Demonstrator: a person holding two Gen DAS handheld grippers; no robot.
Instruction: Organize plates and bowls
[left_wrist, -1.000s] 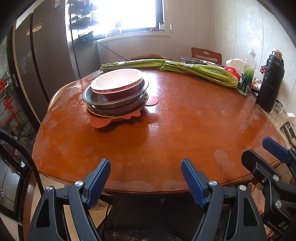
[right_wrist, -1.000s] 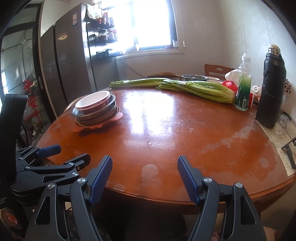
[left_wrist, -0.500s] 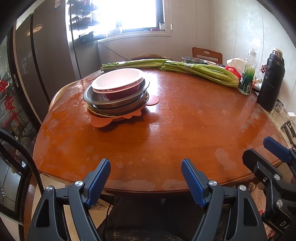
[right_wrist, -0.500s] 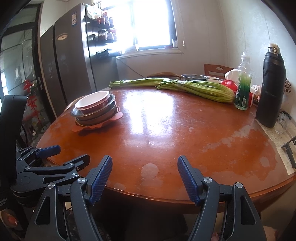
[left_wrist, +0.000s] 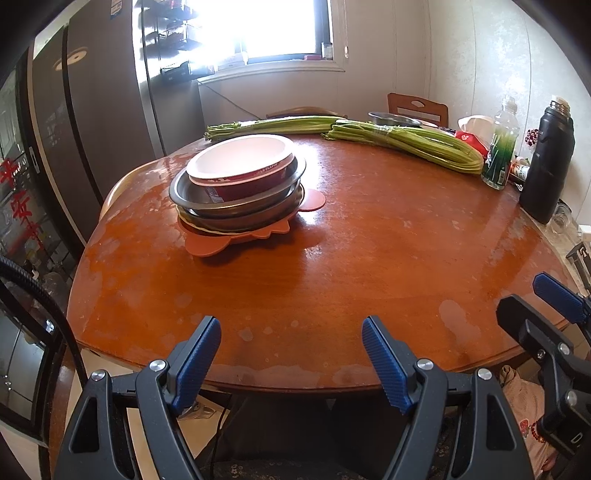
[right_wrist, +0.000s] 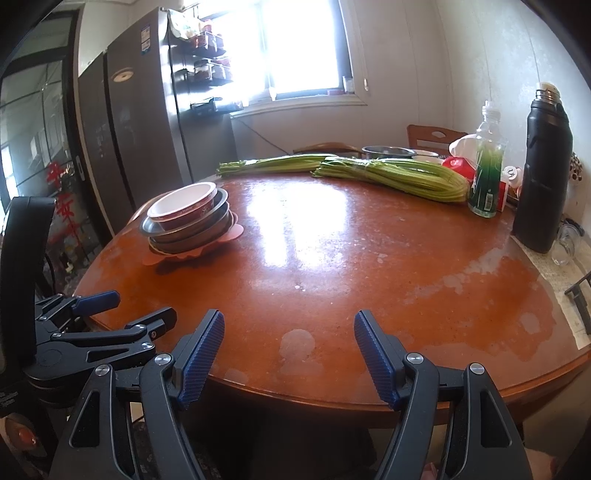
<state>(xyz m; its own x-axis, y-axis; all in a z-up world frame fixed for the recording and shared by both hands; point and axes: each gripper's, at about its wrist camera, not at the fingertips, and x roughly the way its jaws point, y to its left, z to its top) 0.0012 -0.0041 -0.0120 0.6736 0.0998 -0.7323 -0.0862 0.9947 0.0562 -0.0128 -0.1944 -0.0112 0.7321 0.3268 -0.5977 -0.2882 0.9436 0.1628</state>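
Observation:
On the round wooden table (left_wrist: 369, 258) stands one stack on the far left side: a red bowl with a white inside (left_wrist: 242, 166) on top, metal plates (left_wrist: 236, 206) under it, and an orange mat-like plate (left_wrist: 236, 240) at the bottom. The right wrist view shows the same red bowl (right_wrist: 184, 205) and metal plates (right_wrist: 192, 232). My left gripper (left_wrist: 291, 354) is open over the near table edge, well short of the stack. My right gripper (right_wrist: 290, 354) is open too, with nothing between its fingers. Each gripper shows at the side of the other's view.
Two bundles of green stalks (left_wrist: 406, 142) lie along the far edge. A black flask (left_wrist: 550, 166), a clear bottle (left_wrist: 500, 147) and small items stand at the right. A metal bowl (left_wrist: 395, 119) and a chair back (left_wrist: 417, 107) are behind. A dark fridge (left_wrist: 92, 122) stands left.

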